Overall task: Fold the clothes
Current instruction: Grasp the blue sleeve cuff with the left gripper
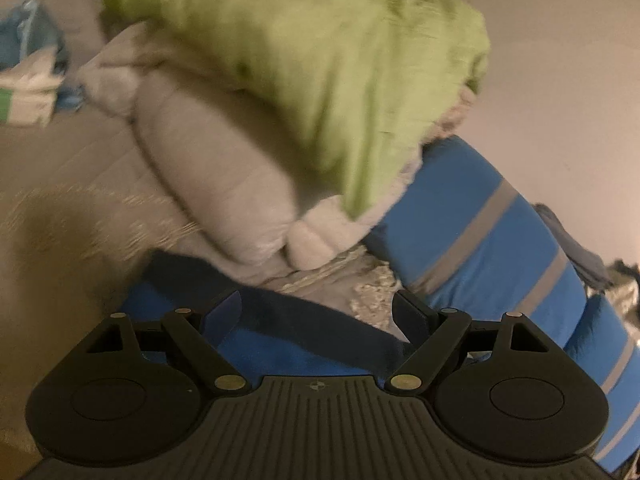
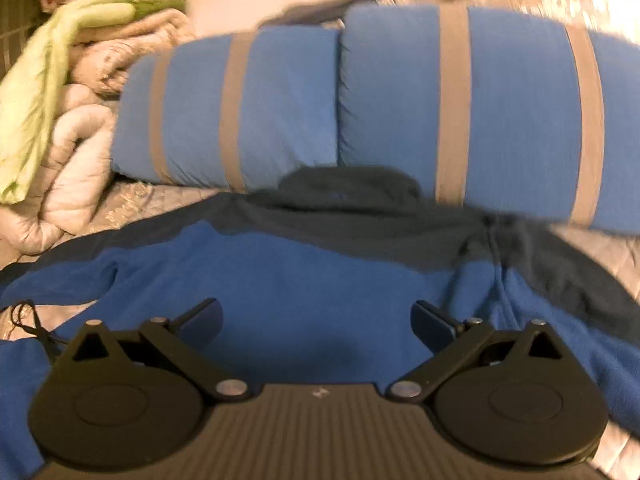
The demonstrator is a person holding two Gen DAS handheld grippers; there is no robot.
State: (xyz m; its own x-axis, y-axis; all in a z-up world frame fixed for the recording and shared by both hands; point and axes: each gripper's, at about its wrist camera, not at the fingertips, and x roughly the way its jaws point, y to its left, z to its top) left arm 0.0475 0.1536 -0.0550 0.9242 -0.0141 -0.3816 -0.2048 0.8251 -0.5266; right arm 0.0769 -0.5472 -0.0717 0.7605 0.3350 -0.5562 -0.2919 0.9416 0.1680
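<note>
A bright blue fleece garment with dark navy shoulders and collar is lying spread across the patterned grey bed cover, its collar reaching toward the blue pillows with grey stripes. It is showing rumples but no tidy fold, so folding seems largely outstanding. The right tool and left tool are hovering above it, fingers parted, gripping nothing.

Black left gripper, right gripper: ribbed bodies, round discs, brass-coloured pivot screws.
</note>
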